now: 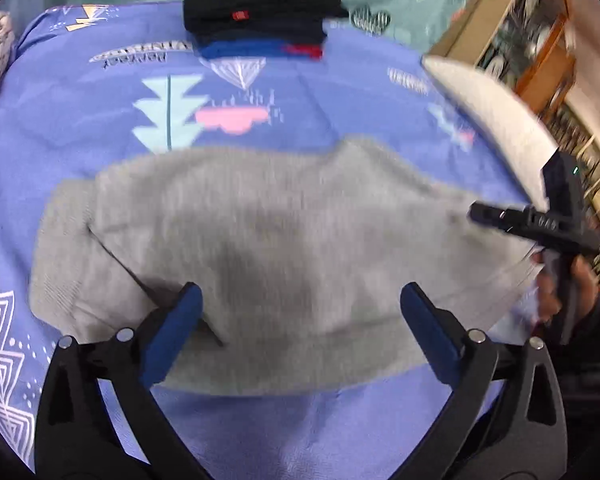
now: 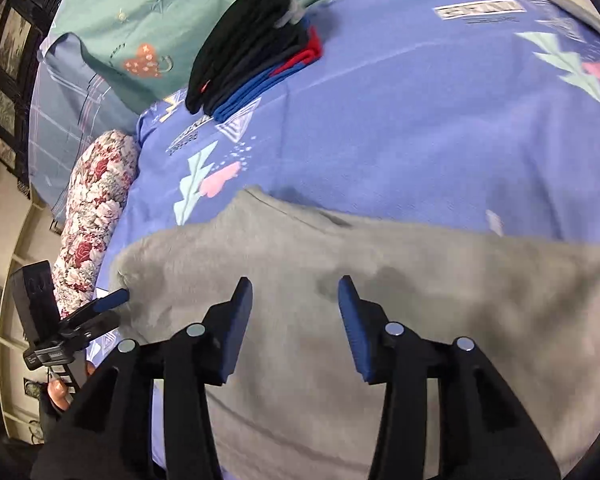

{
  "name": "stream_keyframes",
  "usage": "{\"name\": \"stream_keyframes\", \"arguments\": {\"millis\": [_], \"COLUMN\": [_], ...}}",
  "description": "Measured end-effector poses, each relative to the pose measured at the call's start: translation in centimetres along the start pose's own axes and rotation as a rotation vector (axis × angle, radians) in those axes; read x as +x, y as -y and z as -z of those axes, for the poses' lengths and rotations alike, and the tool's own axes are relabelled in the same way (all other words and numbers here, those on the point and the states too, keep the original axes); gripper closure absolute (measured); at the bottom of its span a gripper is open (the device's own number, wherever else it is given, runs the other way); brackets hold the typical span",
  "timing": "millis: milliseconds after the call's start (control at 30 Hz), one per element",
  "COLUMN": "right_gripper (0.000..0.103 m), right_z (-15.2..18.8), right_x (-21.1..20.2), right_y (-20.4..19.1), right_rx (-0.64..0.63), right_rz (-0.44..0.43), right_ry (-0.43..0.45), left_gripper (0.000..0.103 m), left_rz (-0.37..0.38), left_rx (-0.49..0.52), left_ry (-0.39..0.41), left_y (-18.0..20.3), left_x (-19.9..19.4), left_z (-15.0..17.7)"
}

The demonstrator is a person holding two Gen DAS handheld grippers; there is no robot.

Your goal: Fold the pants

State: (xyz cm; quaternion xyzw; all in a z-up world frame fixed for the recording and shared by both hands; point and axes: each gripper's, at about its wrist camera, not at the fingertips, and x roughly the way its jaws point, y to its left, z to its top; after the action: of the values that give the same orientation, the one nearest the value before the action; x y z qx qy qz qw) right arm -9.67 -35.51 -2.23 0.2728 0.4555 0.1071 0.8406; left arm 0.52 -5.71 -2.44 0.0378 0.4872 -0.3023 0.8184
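Left wrist view: my left gripper (image 1: 300, 320) hangs over the grey pants (image 1: 268, 248), its blue pads spread wide with nothing between them. The pants lie flat on the blue bedspread (image 1: 340, 104), partly folded, one layer lapping over another at the left end. My right gripper (image 1: 488, 214) shows at the right edge of the pants. From the right wrist, that gripper (image 2: 296, 320) also stands parted over the pants (image 2: 420, 320), gripping nothing, while the left one (image 2: 114, 298) touches the cloth's left edge. A stack of folded clothes (image 1: 260, 16) sits well beyond, at the far side of the bedspread. A floral pillow (image 2: 96, 216) lies beside the bedspread.
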Motion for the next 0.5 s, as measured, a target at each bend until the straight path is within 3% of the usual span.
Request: {"name": "stream_keyframes", "arguments": {"millis": [67,100,133,167,233,333,400,500], "right_gripper": [0.06,0.064,0.074,0.079,0.075,0.069,0.068,0.061], "right_z": [1.3,1.7,2.0,2.0,2.4,4.3,6.1,8.9], "right_x": [-0.2,0.0,-0.5,-0.9,-3.6,-11.1,-15.9,-21.3], "right_y": [2.8,4.8,6.7,7.7,8.1,8.8,10.4,13.6], "right_rx": [0.063,0.106,0.166,0.218,0.222,0.185,0.227,0.347], "right_rz": [0.081,0.07,-0.016,-0.027,0.057,0.152,0.244,0.356], "right_ry": [-0.003,-0.007,0.034,0.03,0.087,0.255,0.353,0.422], "left_gripper": [0.002,0.002,0.002,0.002,0.002,0.002,0.002,0.002], "left_rz": [-0.051,-0.055,-0.063,-0.07,-0.053,-0.027,-0.025,-0.024], "left_rx": [-0.006,-0.008,-0.015,-0.029,-0.054,-0.068,-0.069,-0.072], "left_ry": [-0.063,-0.026,-0.026,-0.025,0.0,0.039,0.056,0.064], "left_y": [-0.6,-0.7,-0.6,-0.5,-0.4,-0.8,-0.8,-0.6], "left_x": [2.9,2.9,2.8,2.5,1.9,1.7,1.6,1.2], "left_z": [0.8,0.9,0.8,0.6,0.5,0.9,1.2,1.2]}}
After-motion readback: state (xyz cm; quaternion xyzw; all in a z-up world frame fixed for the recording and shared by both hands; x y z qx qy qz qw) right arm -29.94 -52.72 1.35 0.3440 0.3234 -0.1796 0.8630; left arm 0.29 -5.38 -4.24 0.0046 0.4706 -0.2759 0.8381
